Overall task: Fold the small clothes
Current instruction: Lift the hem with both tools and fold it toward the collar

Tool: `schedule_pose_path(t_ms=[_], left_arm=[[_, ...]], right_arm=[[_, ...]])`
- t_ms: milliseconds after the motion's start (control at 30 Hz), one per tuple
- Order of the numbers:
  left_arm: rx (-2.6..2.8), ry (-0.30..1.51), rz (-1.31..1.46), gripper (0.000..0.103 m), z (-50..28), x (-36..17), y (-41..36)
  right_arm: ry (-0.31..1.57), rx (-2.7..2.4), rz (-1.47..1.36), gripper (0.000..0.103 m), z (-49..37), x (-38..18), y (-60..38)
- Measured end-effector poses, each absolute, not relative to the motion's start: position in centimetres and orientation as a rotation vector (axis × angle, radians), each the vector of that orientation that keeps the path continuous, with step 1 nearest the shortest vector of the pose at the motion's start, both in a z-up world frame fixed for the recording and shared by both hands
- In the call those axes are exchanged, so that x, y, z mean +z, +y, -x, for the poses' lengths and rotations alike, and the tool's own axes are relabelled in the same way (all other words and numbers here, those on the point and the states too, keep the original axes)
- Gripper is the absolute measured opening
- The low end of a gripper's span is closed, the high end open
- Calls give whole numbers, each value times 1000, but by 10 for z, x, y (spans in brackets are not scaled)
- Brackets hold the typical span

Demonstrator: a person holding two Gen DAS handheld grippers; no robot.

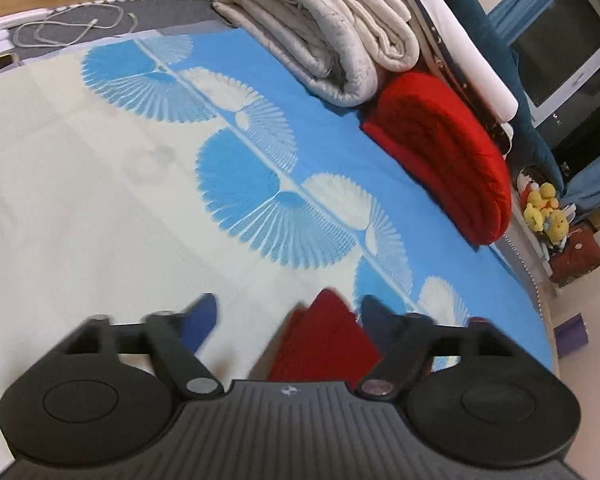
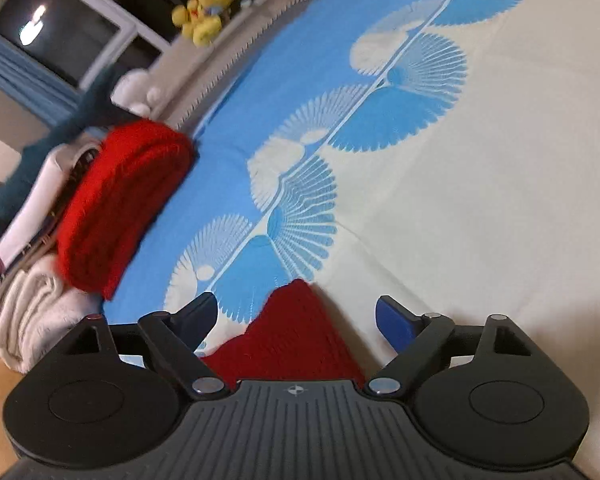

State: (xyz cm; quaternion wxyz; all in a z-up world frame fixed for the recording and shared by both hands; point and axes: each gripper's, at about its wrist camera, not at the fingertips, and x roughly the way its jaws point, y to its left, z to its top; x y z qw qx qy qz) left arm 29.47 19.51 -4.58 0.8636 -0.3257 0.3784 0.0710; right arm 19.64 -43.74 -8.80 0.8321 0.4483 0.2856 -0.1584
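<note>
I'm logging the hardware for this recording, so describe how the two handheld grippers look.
Both look identical. The left gripper and right gripper each have a dark grey ribbed body with a small round crosshair emblem, flanked by two round black housings with oval insets. Black linkage arms with silver pivot pins carry blue finger pads. No cables, sleeves or hands are visible.

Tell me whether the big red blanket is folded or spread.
Folded: the red blanket sits as a thick layered bundle beside the quilt.
</note>
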Motion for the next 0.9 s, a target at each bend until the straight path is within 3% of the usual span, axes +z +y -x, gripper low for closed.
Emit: schedule_pose_path(t_ms=[233, 367, 433, 900], left_arm=[[-30, 896, 493, 84, -272, -103, 139], [-54, 851, 321, 86, -280, -102, 115], [-27, 793, 255, 92, -282, -96, 106], [-53, 734, -61, 91, -343, -114, 58]], right_arm=[[779, -342, -954, 89, -186, -139, -432], [843, -304, -853, 89, -194, -146, -415], [858, -290, -825, 88, -200, -149, -407], [885, -251, -697, 90, -238, -150, -372]])
